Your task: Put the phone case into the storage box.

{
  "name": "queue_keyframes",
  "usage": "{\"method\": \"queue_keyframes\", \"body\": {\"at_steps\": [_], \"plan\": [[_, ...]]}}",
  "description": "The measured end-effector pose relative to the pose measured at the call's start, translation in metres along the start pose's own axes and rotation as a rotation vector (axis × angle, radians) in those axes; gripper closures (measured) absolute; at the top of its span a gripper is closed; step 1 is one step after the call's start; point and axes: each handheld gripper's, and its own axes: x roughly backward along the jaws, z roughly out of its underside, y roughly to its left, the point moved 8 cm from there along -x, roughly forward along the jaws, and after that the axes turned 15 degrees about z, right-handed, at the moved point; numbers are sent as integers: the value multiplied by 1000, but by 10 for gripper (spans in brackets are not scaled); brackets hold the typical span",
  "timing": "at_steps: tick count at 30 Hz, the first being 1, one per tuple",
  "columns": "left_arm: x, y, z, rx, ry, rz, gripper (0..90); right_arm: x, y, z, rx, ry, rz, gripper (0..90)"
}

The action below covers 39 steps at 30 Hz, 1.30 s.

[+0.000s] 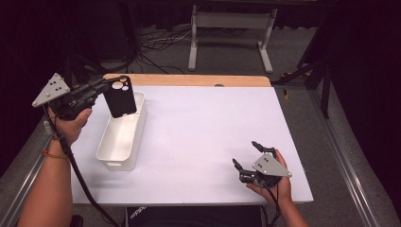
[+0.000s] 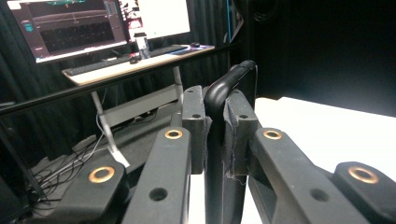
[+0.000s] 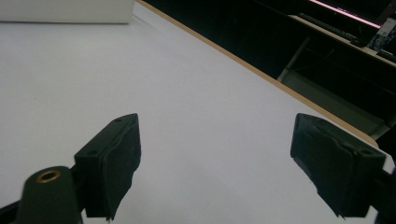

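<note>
My left gripper [image 1: 105,85] is shut on a black phone case [image 1: 120,98] and holds it in the air over the far end of a long white bin [image 1: 105,152]. The case hangs upright with its camera cut-out at the top. In the left gripper view the pads [image 2: 198,116] clamp the case's thin edge [image 2: 225,84]. My right gripper [image 1: 247,155] rests low near the table's front right corner, open, with nothing between its jaws. The right gripper view shows its two pads [image 3: 112,158] wide apart over the bare white tabletop [image 3: 196,107].
The white table [image 1: 203,137] has a wooden strip [image 1: 198,80] along its far edge. A white desk frame [image 1: 231,28] and cables stand on the floor beyond. A desk with monitors [image 2: 70,23] and a keyboard lies past the left gripper.
</note>
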Motion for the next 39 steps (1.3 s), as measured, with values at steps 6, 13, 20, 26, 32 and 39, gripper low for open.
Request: {"method": "queue_keyframes", "body": {"at_steps": [6,13,20,26,32,39], "plan": [[-9,18,10,14,36,5,814,0,0,1,2,8,-4,172],[-23,33,20,34,58,4,814,-2,1,2,6,16,-1,172],[-39,41,31,53,75,7,813,-4,3,3,13,28,-1,172],[-55,50,46,76,104,20,813,-5,2,3,8,35,3,172],[-67,57,62,78,145,33,812,-8,2,5,10,50,6,172],[-76,66,75,95,129,45,812,-9,0,11,4,71,12,172]]}}
